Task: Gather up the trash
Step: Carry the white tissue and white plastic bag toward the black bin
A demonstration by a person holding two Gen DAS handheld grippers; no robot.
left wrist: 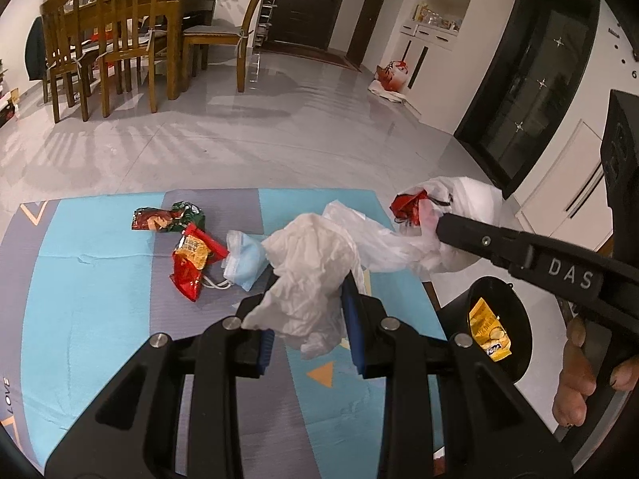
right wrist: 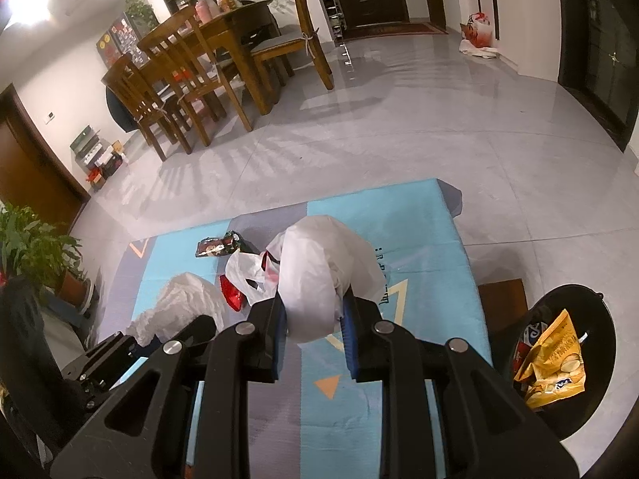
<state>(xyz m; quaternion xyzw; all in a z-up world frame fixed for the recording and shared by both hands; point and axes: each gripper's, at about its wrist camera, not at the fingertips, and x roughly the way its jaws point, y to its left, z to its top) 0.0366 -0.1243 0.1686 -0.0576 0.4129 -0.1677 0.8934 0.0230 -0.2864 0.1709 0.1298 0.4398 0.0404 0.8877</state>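
two hand-held grippers are loaded: the left hand-held gripper (left wrist: 307,299) is clamped on a crumpled white tissue (left wrist: 307,275), the right hand-held gripper (right wrist: 313,311) pinches a white plastic bag (right wrist: 323,275), both above the mat (left wrist: 100,279). advised: carry each over the black bin (right wrist: 567,359) before releasing. wrappers (left wrist: 191,259) and a face mask (left wrist: 243,259) remain.

A blue and grey patterned play mat (left wrist: 120,279) covers part of the glossy grey tiled floor (left wrist: 279,139). Beyond it a wooden dining table (right wrist: 239,20) stands among slatted wooden chairs (left wrist: 120,20), near a dark panelled door (left wrist: 307,0). A leafy potted plant (right wrist: 36,251) sits at the left edge of the right wrist view.
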